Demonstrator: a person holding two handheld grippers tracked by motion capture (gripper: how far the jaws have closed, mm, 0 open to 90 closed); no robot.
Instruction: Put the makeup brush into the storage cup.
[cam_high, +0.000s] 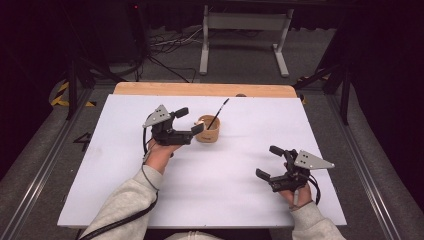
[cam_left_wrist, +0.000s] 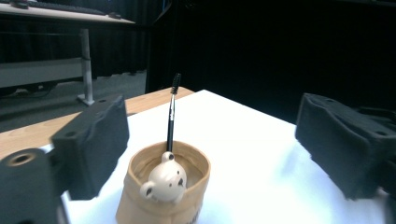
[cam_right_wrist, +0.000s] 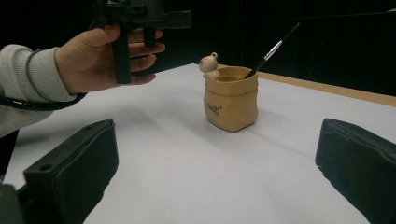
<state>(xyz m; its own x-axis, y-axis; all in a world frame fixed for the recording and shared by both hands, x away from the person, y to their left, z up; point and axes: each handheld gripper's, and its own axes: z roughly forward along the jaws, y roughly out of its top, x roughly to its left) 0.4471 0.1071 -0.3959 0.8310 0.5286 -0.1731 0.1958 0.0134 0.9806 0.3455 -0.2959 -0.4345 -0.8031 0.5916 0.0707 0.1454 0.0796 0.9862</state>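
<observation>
Left gripper (cam_high: 191, 121) hovered at 9 o'clock of tan pot (cam_high: 208, 129), fingers (cam_left_wrist: 91, 140) wide apart, gripping nothing, pot between them and just ahead. Brush (cam_high: 218, 114) stood in pot, leaning toward 1 o'clock. Pot sat mid-desk (cam_high: 125, 165), toward 12 o'clock edge. Right gripper (cam_high: 268, 162) waited near 4 o'clock, well apart, fingers (cam_right_wrist: 77, 168) spread, empty. Judgement: brush appeared placed; only left gripper's withdrawal remained, or grasp not yet begun.

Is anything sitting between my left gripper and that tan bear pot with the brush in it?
Nothing visible. The left gripper is open right beside the bear pot, jaws apart on either side of it in the left gripper view. The brush stands inside the pot, leaning away.
</observation>
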